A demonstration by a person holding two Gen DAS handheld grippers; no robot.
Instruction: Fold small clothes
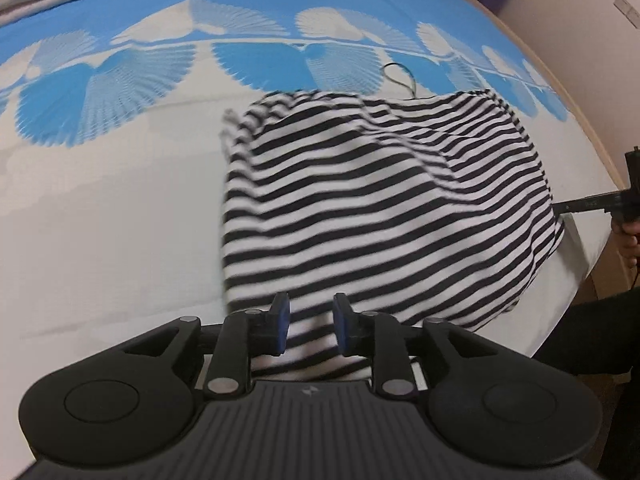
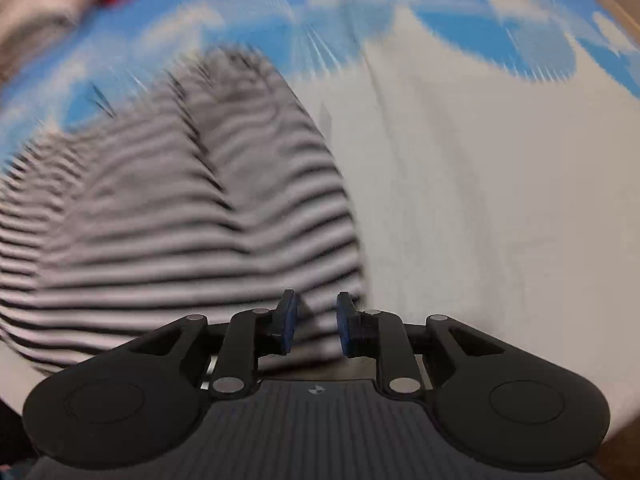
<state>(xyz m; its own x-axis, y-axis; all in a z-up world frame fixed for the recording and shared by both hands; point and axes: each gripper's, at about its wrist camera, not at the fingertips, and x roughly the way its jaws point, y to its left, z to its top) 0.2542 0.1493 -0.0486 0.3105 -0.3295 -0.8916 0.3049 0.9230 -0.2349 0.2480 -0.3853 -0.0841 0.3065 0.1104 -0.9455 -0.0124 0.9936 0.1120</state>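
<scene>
Striped garment (image 1: 384, 208) lies below both tongs (parted) (image 1: 308, 326) (image 2: 316, 326).

Left gripper (image 1: 308, 326): matte black, two rounded lobes flanking a ribbed grey centre plate with a small emblem.
Left pads (image 1: 281, 322): blue, on black linkage arms with silver pivot pins.
Right gripper (image 2: 316, 326): same black body, ribbed plate and silver pins.
Right pads (image 2: 345, 326): blue.
Sleeve (image 1: 600, 336): dark, at the right edge of the left wrist view.
</scene>
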